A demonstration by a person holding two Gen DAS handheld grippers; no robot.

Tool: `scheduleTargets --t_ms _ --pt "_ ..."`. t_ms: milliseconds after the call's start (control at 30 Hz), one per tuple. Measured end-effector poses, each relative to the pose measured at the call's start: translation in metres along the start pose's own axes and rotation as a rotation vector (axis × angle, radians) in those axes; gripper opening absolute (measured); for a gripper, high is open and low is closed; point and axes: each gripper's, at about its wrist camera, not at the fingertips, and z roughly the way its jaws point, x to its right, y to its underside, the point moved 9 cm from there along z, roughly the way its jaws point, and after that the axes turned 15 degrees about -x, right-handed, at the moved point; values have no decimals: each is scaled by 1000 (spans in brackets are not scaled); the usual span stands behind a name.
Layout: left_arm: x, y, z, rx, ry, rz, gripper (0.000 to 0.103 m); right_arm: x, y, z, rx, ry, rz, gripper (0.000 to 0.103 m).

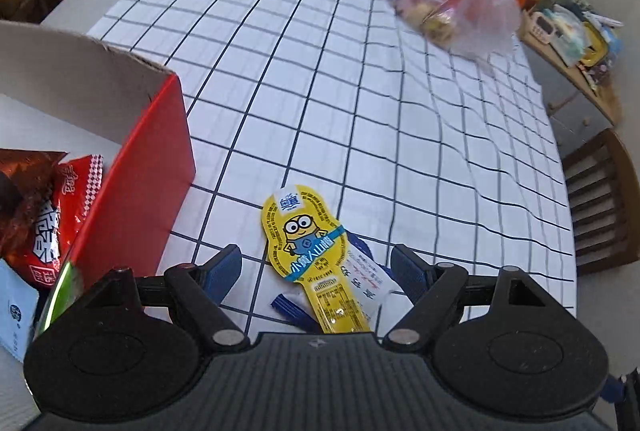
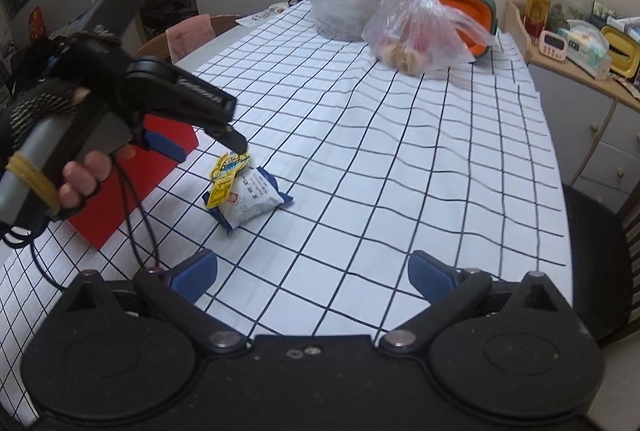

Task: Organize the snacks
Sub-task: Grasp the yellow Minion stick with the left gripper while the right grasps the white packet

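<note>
The left claw (image 1: 316,271) hangs released over the yellow snack (image 1: 310,251), ready to grab. The red box (image 1: 152,167) waits at nine o'clock. The right claw (image 2: 312,271) is released, empty.

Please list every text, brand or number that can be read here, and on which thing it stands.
"小黄人山楂": blue band on the yellow minion-shaped snack card.
White and blue snack packet: print too blurred.
Red foil snack bags in the red cardboard box: large white characters, cut off, unreadable.

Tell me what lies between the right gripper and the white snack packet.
Nothing but bare checked tablecloth: in the right wrist view the open right gripper faces the white snack packet across empty cloth. A yellow snack packet overlaps its far-left side.
</note>
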Motion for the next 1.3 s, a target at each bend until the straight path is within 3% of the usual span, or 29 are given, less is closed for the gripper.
scheduleTargets --t_ms 67,167,367,467,567,933,1167,1300 --pt "-1 -3 7 -13 1 -17 79 -1 -1 5 -8 -7 -2 102" --pt "-2 -6 12 -27 5 -29 67 -3 -4 12 -14 -15 -9 102" --pt "-4 -14 23 -58 13 -49 66 -9 -14 30 -36 -26 -27 102" --pt "-9 -14 29 -74 13 -59 56 -17 -21 41 -45 -29 -53 102" --pt "-12 -14 32 -80 20 -67 52 -25 -29 53 -52 -32 -81 101" --pt "-25 -11 28 -73 26 -88 52 -57 -51 89 -68 -58 -256 101" --pt "-24 1 5 -44 90 -71 51 -74 -68 115 -68 -55 -391 101" --pt "-25 5 -2 -25 83 -64 51 -77 -75 126 -71 -75 -424 101"
